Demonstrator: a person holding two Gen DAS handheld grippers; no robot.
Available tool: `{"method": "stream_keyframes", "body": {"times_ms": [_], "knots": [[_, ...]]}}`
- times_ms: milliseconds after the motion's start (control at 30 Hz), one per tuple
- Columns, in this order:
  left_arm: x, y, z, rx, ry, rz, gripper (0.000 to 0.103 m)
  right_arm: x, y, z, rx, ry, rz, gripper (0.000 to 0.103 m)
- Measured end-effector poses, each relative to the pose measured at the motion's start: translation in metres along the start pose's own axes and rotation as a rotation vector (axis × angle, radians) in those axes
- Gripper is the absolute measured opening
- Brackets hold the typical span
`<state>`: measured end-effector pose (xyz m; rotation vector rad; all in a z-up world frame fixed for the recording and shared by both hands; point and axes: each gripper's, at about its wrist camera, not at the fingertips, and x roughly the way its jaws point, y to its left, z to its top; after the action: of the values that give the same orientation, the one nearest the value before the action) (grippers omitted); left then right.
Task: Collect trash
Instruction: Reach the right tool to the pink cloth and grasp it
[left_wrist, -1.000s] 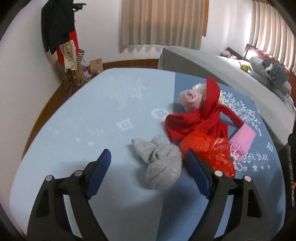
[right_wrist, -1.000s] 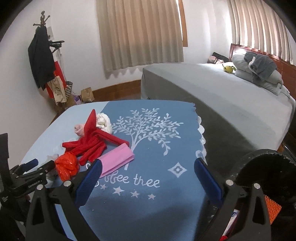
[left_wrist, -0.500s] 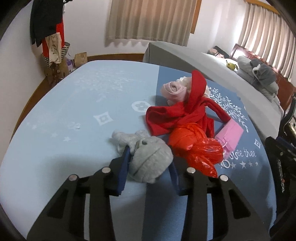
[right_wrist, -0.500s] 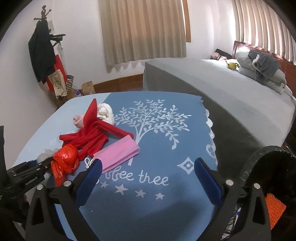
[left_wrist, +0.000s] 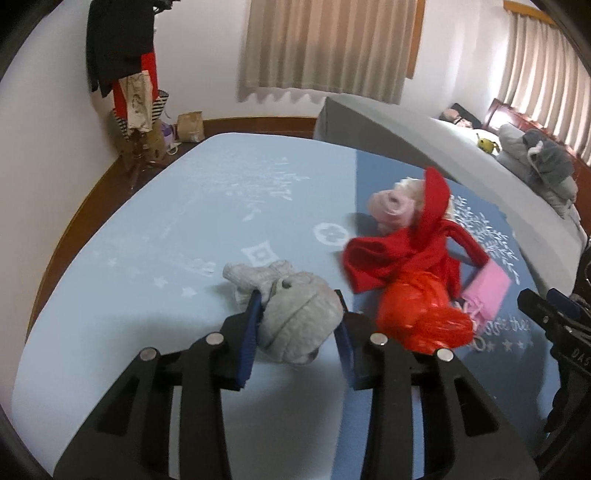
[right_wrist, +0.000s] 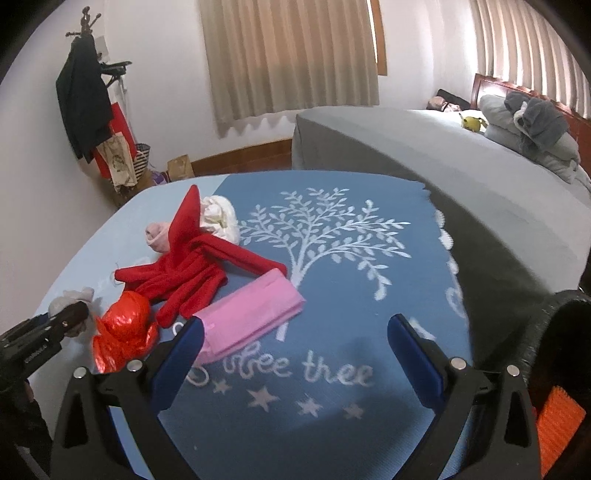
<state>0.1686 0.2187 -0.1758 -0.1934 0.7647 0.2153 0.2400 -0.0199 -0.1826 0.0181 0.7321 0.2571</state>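
My left gripper (left_wrist: 297, 314) is shut on a grey balled sock (left_wrist: 295, 317) on the blue cloth-covered table (left_wrist: 147, 258); it also shows at the left edge of the right wrist view (right_wrist: 74, 299). Right of it lie a crumpled red plastic bag (left_wrist: 421, 317), a red garment (left_wrist: 402, 251), a pink rolled sock (left_wrist: 389, 205) and a pink folded packet (left_wrist: 485, 291). My right gripper (right_wrist: 295, 332) is open and empty above the dark blue cloth, with its left finger close to the pink packet (right_wrist: 251, 317). The red bag (right_wrist: 123, 332) and red garment (right_wrist: 192, 269) lie left of it.
A white bundle (right_wrist: 219, 218) lies behind the red garment. A grey bed (right_wrist: 443, 147) with pillows stands at the right. A coat rack (right_wrist: 88, 107) with bags stands by the left wall. A black bin (right_wrist: 565, 332) sits at the right edge.
My left gripper moved forward and closed on the grey sock. My right gripper moved in toward the pink packet and stayed open.
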Motion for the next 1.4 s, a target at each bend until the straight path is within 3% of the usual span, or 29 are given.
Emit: {"method": "stream_keyframes", "body": {"times_ms": [300, 500, 600, 667, 767, 933, 1400], "knots": [[0.011, -0.001, 0.007, 0.025, 0.004, 0.023, 0.036, 0.031, 0.013, 0.01, -0.011, 0.073, 0.001, 0.095], [0.016, 0.0, 0.007, 0.024, 0.011, 0.026, 0.036, 0.048, 0.02, 0.009, -0.04, 0.148, 0.015, 0.072], [0.016, 0.0, 0.007, 0.024, 0.011, 0.028, 0.036, 0.045, 0.031, 0.007, -0.094, 0.141, 0.035, 0.047], [0.016, -0.001, 0.007, 0.026, 0.011, 0.031, 0.036, 0.043, 0.039, 0.005, -0.125, 0.137, 0.065, 0.024], [0.016, -0.001, 0.007, 0.025, 0.01, 0.031, 0.036, 0.04, 0.041, 0.003, -0.122, 0.136, 0.094, 0.015], [0.013, -0.002, 0.007, 0.025, 0.002, 0.028, 0.036, 0.028, 0.031, 0.002, -0.079, 0.111, 0.131, 0.012], [-0.048, -0.042, 0.009, 0.064, -0.091, -0.018, 0.036, -0.027, 0.006, 0.004, -0.046, 0.041, 0.101, 0.012]]}}
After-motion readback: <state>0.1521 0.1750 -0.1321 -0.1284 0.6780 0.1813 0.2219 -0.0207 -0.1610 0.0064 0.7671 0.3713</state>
